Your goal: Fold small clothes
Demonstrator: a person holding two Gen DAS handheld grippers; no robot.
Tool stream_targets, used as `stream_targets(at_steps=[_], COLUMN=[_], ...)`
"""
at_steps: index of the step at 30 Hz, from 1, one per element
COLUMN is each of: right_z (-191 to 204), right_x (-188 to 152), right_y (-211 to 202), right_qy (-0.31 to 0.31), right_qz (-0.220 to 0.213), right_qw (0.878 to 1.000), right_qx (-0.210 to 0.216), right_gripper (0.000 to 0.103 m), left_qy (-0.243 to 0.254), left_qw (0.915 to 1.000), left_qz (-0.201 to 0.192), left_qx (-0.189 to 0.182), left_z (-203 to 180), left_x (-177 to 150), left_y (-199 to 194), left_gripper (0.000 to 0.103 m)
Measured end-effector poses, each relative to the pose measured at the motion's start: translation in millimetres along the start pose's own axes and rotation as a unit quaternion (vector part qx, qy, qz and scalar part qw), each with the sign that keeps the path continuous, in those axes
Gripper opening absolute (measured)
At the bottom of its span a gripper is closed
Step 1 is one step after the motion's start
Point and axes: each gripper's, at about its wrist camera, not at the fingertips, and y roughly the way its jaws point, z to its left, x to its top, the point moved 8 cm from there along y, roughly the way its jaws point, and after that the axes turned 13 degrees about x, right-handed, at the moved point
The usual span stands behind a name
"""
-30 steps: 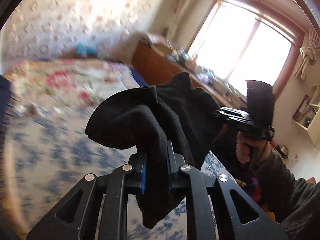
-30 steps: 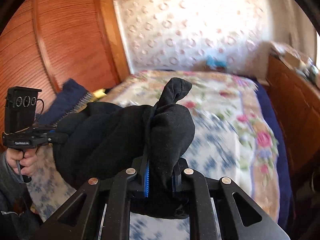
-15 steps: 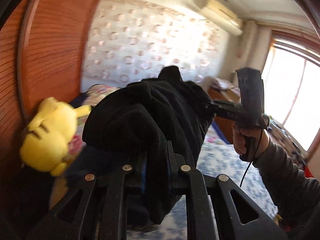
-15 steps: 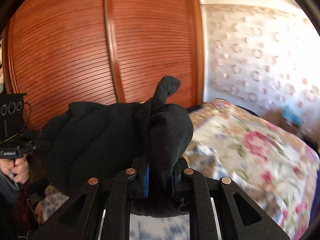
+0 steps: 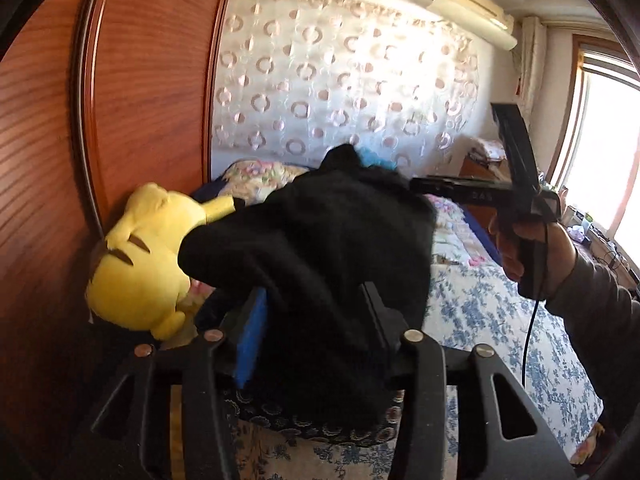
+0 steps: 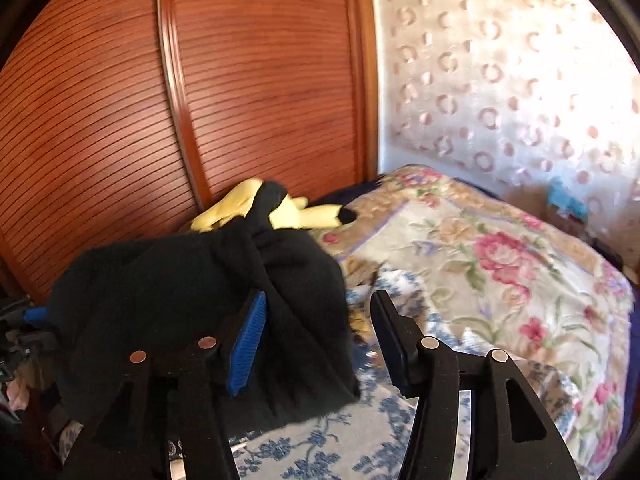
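Left wrist view. The left claw (image 5: pixel 316 320) stands wide, its blue pad (image 5: pixel 250 344) and black finger parted, with the black garment (image 5: pixel 320 248) bunched between and over them but not pinched. The garment sits over the bed (image 5: pixel 500 312), near the edge that runs along the wooden wardrobe (image 5: pixel 120 120), beside a yellow plush toy (image 5: pixel 140 256). The right claw (image 5: pixel 424 184), held in the person's hand (image 5: pixel 532 248), meets the garment's far side; its jaws are hidden by cloth here. Risk: with no grip, the bundle may slump and lose its folds.

Right wrist view. The right claw (image 6: pixel 320 328) is wide open; the black garment (image 6: pixel 192 312) drapes over the blue pad (image 6: pixel 248 352) and clears the other finger. It appears to rest on the blue-flowered bed cover (image 6: pixel 360 440), though contact beneath is hidden. Risk: as this claw draws away, the fleecy cloth may catch on the ribbed pad and be dragged open. The garment also lies close to the plush toy (image 6: pixel 240 204) and may be set askew against it.
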Motion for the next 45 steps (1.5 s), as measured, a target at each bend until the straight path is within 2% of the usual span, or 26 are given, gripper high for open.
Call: stream_targets(at_steps=[2,3,4,8,18,21,26,34,40,45], right_z=[11.7,18.1,25.7,43.3,104.5,126.5,160.6,229.5,269.7,282.2], right_x=[-6.0,-17.5,-23.8,-60.1,-132.6,-154.5,-188.5,-224.4,-240.1,-250.0], right_y=[-17.8,-30.3,-40.9,-88.2,-226.1,-259.5,-312.7,-361.8,-377.6,-377.3], right_qy=[0.004,0.004,0.005,0.019,0.040,0.053,0.078,0.094,0.102,0.109], right_qz=[-0.012,-0.018,-0.023,-0.041,-0.087,-0.098,-0.125,-0.153,-0.163,-0.166], right_qw=[1.000,1.000,1.000,0.999,0.992,0.987,0.975,0.955,0.948,0.946], right_qx=[-0.004,-0.005,-0.008,-0.025,-0.086,-0.114,-0.167,-0.237,-0.254,-0.257], right_gripper=[0.059,0.059,0.059,0.061,0.071,0.076,0.078,0.079,0.080,0.080], left_qy=[0.009,0.015,0.019,0.038,0.072,0.074,0.083,0.090,0.080,0.078], left_qw=[0.9999,0.9996,0.9993,0.9981,0.9946,0.9941,0.9926,0.9911,0.9923,0.9933], left_qz=[-0.012,-0.023,-0.031,-0.049,-0.068,-0.067,-0.077,-0.094,-0.092,-0.084], left_qx=[-0.001,-0.002,-0.003,-0.001,-0.033,-0.042,-0.042,-0.026,-0.020,-0.014], left_z=[-1.9,-6.6,-11.1,-35.6,-106.3,-124.4,-151.4,-174.4,-179.1,-179.6], left_x=[2.0,3.3,3.9,7.7,-6.4,-13.2,-22.1,-33.3,-40.1,-45.2], left_y=[-6.6,-11.9,-15.5,-30.9,-65.6,-75.4,-96.8,-125.5,-136.1,-136.9], left_gripper=[0.064,0.079,0.081,0.081,0.081,0.081,0.081,0.081,0.081,0.081])
